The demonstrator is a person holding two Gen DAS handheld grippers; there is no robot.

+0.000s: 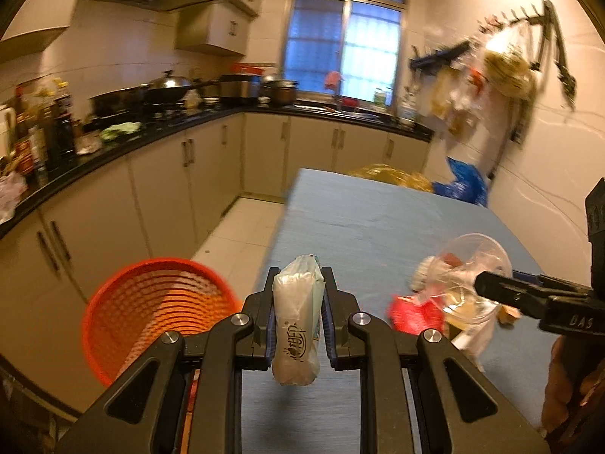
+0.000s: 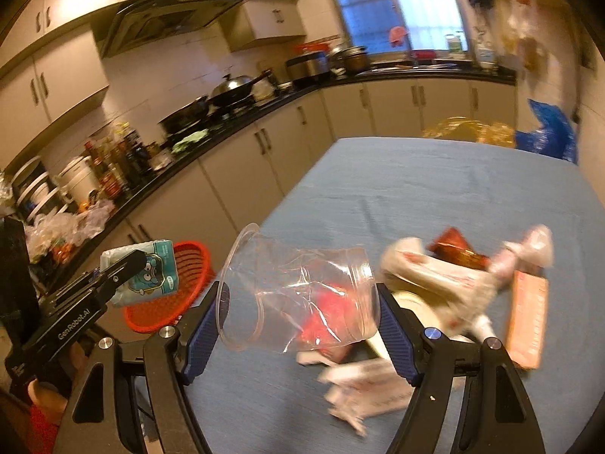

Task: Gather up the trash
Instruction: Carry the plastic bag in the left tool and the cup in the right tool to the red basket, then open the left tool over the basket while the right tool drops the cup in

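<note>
Both hands are carrying trash now, so the step in hand seems to be the transport to the bin. The left gripper [image 1: 298, 302] has its jaws narrow and pressed on a small tissue packet [image 1: 297, 321], which it holds in the air near the table [image 1: 378, 212] edge. The right gripper [image 2: 298, 302] has its jaws wide, closed around a clear plastic cup [image 2: 298, 295] lying sideways between the blue pads [image 2: 206, 325], above the near part of the table. Just beyond the cup, more trash lies on the blue table: a red wrapper [image 2: 453, 249], a crumpled white bag [image 2: 435, 276] and a flat carton [image 2: 527, 317]. The orange basket [image 1: 159, 310] stands on the floor beside the table, on its left side. I judge that the next move calls for bringing each gripper over the basket mouth before the jaws open, the left one first because it is nearer. The thin cup can slip or crush, so the grip must stay gentle.
</note>
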